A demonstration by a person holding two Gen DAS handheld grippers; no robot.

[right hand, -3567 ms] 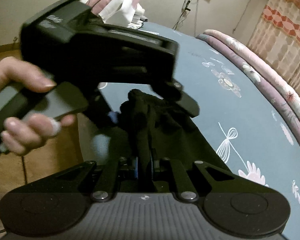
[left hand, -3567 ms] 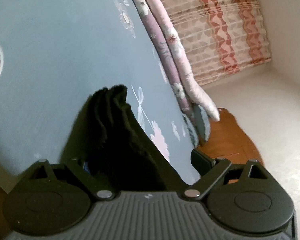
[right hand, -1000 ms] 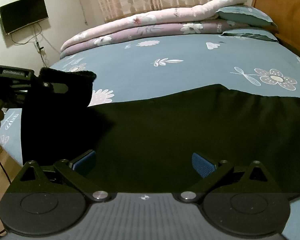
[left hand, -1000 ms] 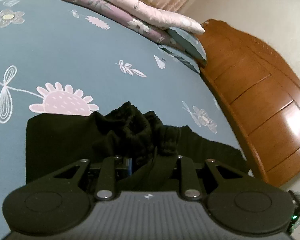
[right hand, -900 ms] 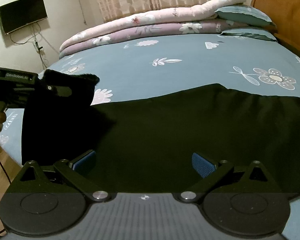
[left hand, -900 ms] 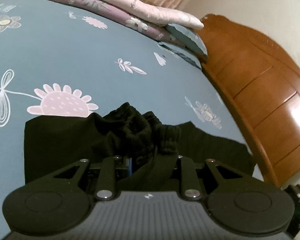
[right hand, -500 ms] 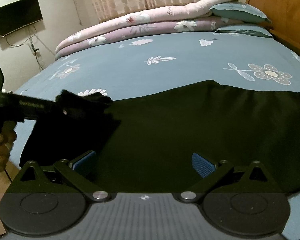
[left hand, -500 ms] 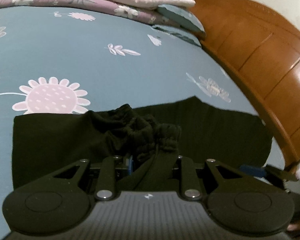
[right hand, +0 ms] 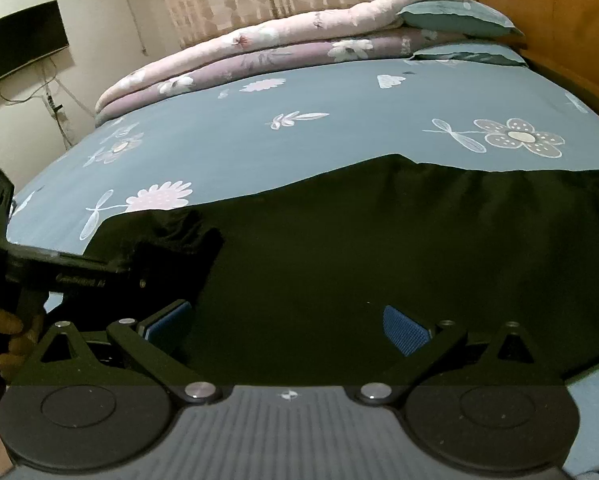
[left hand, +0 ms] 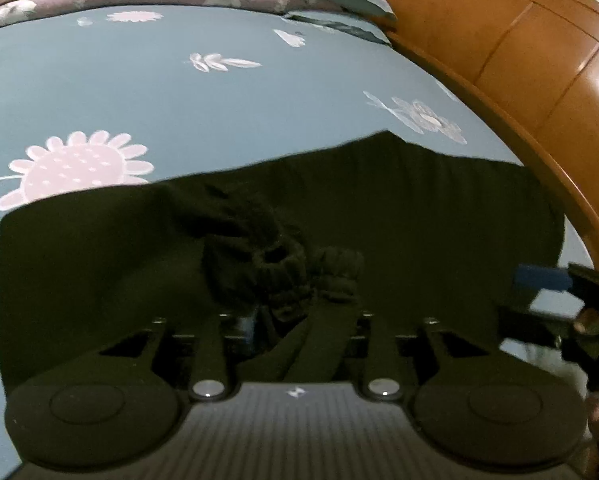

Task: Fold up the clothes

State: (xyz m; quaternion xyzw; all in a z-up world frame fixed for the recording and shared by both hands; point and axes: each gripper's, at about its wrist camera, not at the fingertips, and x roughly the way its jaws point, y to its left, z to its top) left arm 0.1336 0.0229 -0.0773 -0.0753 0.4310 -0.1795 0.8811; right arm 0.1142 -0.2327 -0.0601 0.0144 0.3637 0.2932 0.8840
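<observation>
Lowered since before, left gripper (left hand: 299, 316) pinches the black garment (right hand: 379, 240)'s bunched edge; right gripper (right hand: 285, 322) gapes over it.

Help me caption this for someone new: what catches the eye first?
A black garment lies spread across the near part of a blue flowered bedsheet. The left gripper is shut on a bunched part of it, while the right gripper hangs open above it.

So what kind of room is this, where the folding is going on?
Most likely a bedroom: a bed with a blue floral sheet, a wooden headboard, a pillow beside folded quilts, and a wall-mounted TV.
</observation>
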